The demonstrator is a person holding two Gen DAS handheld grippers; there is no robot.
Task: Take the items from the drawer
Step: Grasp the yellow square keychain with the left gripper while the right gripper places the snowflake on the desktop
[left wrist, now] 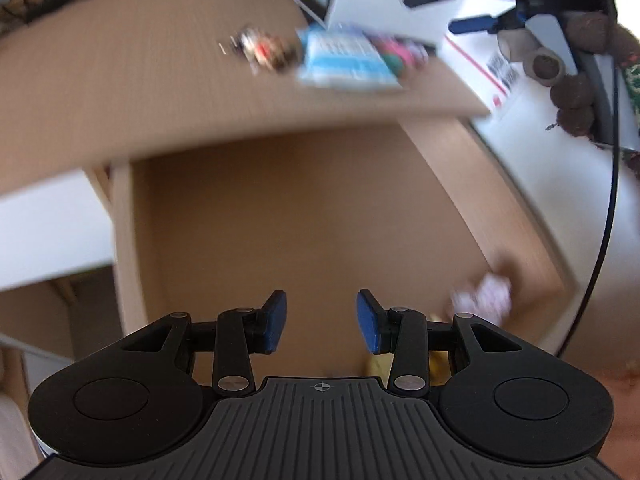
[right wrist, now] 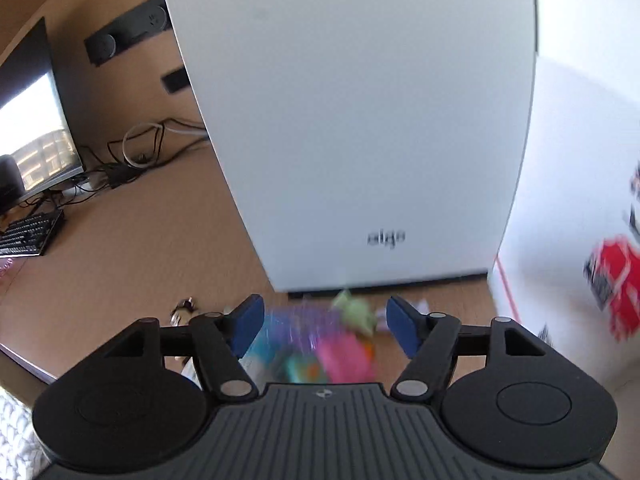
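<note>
Already a blurred pile of colourful packets (left wrist: 352, 60) lies on the tan wooden desk (left wrist: 140, 80); the open light-wood drawer (left wrist: 300, 220) keeps a crumpled white wad (left wrist: 486, 298). Left tongs (left wrist: 321, 322) and right tongs (right wrist: 325, 330) are spread, empty.

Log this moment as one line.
left gripper: open, empty, over open wooden drawer | crumpled white paper: in drawer | right gripper: open above blurred colourful packets on desk

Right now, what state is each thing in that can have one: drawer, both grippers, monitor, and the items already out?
Drawer: pulled open, mostly bare; a crumpled white item lies at its right side.
Left gripper: open, empty, over the drawer.
Right gripper: open, holding nothing, above the colourful items on the desk.
Blue-and-white packet: lying flat on the desk.
Monitor: switched on.
</note>
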